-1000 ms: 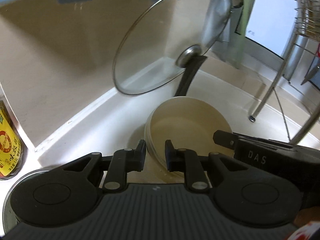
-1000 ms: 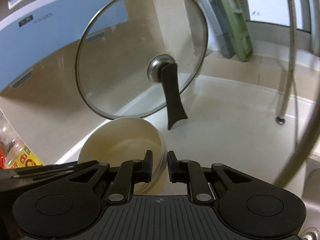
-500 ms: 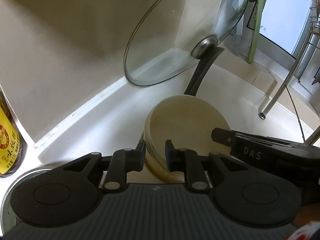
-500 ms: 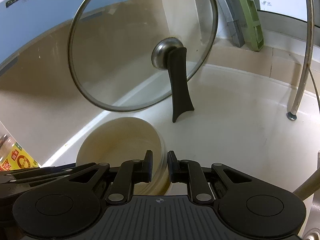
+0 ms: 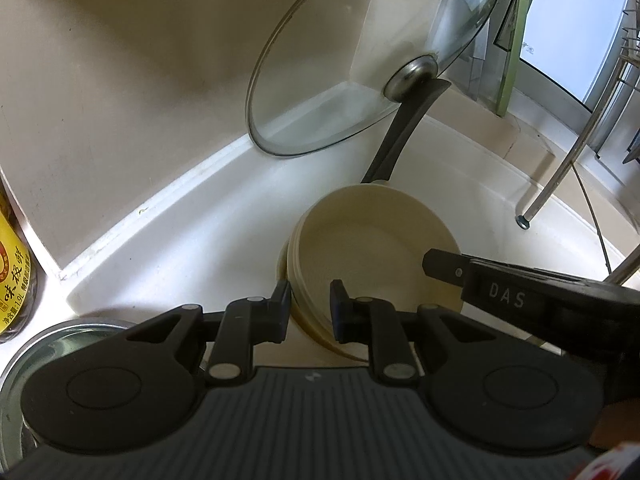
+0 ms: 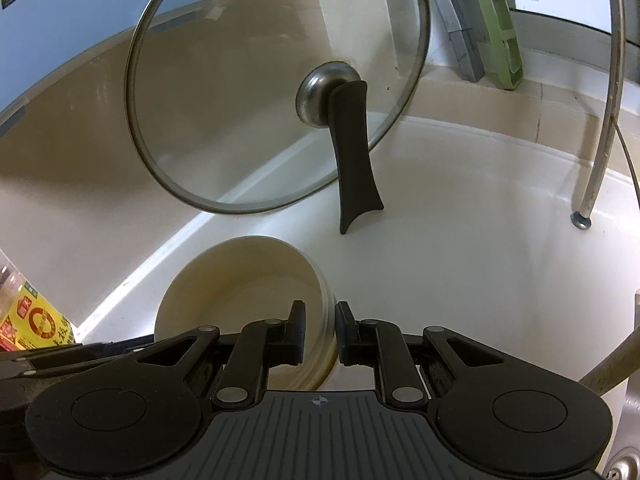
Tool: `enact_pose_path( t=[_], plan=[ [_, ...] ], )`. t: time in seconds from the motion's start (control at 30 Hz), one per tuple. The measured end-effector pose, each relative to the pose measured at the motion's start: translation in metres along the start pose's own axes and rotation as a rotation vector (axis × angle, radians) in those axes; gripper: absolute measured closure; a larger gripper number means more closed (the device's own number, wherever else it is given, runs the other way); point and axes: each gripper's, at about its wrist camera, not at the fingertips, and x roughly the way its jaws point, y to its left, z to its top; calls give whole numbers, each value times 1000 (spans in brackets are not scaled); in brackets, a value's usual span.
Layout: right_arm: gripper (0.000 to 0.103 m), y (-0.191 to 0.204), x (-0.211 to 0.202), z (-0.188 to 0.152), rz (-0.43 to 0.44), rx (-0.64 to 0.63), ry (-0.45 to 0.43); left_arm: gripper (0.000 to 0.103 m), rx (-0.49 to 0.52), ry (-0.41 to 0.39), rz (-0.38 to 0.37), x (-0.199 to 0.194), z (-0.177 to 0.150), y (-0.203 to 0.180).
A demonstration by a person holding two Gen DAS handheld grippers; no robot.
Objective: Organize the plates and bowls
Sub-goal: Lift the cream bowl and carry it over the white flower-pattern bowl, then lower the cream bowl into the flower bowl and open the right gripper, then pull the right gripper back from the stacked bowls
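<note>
A stack of cream-coloured round bowls point(image 5: 372, 248), nested one inside another, sits low over a white bench point(image 6: 460, 264) in a kitchen corner, gripped from 2 sides. The left tongs point(image 5: 308, 300) are clamped across the stack's near rim, one pad outside the wall and one inside. The right tongs point(image 6: 320, 330) pinch the rim on the opposite side the same way; in the left view they reach in from the right as a black arm lettered "DAS". Whether the stack rests on the bench or hangs just above it cannot be told. Behind the bowls, a round glass pan lid point(image 6: 248, 92) with a steel knob stands nearly upright against the beige wall, propped on its long black handle point(image 6: 354, 160), whose tip meets the bench just beyond the stack. At the far left stands a bottle with a yellow and red label point(image 5: 14, 272), and a shiny steel pot rim point(image 5: 48, 340) curves beneath the left tongs. To the right, the chrome leg of a wire dish rack point(image 6: 596, 168) stands on the bench, with a green slotted board point(image 6: 500, 28) leaning by the window.
</note>
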Motion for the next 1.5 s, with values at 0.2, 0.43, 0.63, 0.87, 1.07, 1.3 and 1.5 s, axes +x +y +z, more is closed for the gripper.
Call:
enact_pose_path(
  t=[0.2, 0.43, 0.63, 0.87, 1.07, 1.3, 1.5],
  plan=[
    [87, -1, -3, 0, -9, -1, -9, 85, 5, -9, -6, -4, 0, -2],
    [86, 0, -15, -7, -2, -11, -43, 85, 15, -33, -7, -11, -2, -2],
    [83, 3, -32, -15, 3, -15, -74, 85, 20, -59, -20, -23, -5, -1],
    [58, 1, -54, -25, 28, 12, -86, 85, 41, -75, -39, -45, -18, -3],
    [53, 3, -74, -38, 41, 18, -73, 84, 47, -48, -50, -60, -33, -6],
    [51, 1, -98, -57, 58, 12, -72, 84, 49, -55, -41, -85, -57, -11],
    [49, -4, -118, -77, 79, -18, -42, 84, 24, -56, -10, -108, -82, -22]
  ],
)
